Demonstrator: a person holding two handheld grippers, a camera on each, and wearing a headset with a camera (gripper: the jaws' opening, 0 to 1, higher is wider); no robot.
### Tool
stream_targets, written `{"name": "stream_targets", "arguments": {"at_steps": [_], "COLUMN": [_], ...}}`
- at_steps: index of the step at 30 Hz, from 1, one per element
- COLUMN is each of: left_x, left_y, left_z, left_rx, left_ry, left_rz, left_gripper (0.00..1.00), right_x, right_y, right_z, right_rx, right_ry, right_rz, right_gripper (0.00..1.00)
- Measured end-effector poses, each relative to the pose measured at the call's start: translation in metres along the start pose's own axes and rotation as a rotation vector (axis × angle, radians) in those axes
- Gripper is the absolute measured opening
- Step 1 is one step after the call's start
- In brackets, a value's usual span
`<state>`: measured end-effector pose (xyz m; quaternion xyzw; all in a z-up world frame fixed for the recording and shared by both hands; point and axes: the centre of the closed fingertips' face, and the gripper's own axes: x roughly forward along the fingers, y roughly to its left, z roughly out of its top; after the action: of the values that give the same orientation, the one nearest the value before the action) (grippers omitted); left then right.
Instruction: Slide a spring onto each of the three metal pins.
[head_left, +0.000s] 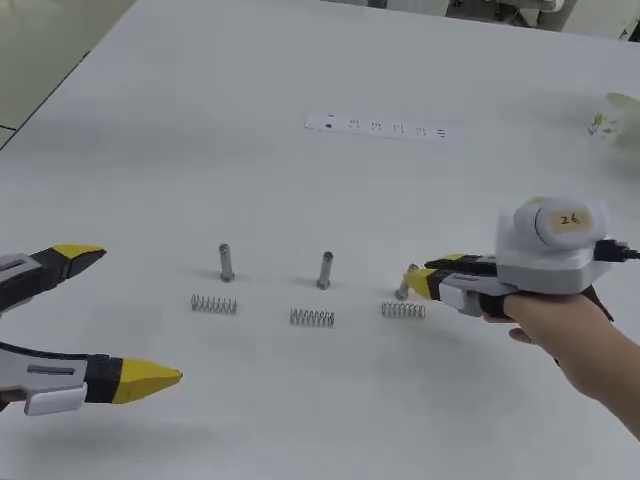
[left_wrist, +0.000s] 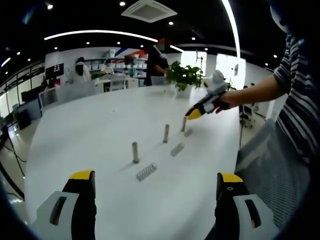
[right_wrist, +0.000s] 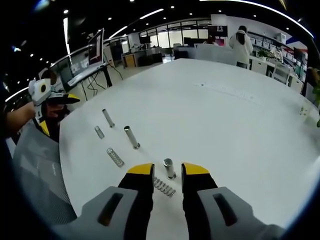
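Hovering by right pin (right_wrist: 169, 168), right gripper (right_wrist: 167, 175) jaws a little apart, pin just past tips (spring (right_wrist: 164, 186) under gap); left gripper (head_left: 128, 315) spread wide, well left.

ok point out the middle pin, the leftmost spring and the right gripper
middle pin (head_left: 325, 270), head view, middle of its shaft
leftmost spring (head_left: 214, 304), head view, its middle coils
right gripper (right_wrist: 168, 171), right gripper view, midway between its yellow tips
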<state>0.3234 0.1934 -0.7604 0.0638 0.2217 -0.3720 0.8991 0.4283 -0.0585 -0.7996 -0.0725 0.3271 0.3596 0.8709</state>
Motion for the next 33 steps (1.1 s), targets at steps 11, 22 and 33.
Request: {"name": "stream_targets", "arguments": {"at_steps": [11,22,33], "left_x": [0.001,0.001,-0.002], "left_y": [0.001,0.0,0.002], "left_z": [-0.001,-0.004,-0.004], "left_rx": [0.0,-0.004,0.001], "left_ry": [0.007,0.012,0.015], "left_rz": [0.0,-0.001,0.001], "left_gripper": [0.98,0.98,0.98], "right_x": [-0.004,-0.006,0.0], "right_y": [0.011,0.018,0.02], "right_z": [-0.016,-0.025,-0.036], "right_rx": [-0.16,-0.342,-0.483], "right_ry": [0.082,0.158,0.245], "right_rz": [0.097,0.163,0.217], "right_gripper": [0.23,0.24,0.22]}}
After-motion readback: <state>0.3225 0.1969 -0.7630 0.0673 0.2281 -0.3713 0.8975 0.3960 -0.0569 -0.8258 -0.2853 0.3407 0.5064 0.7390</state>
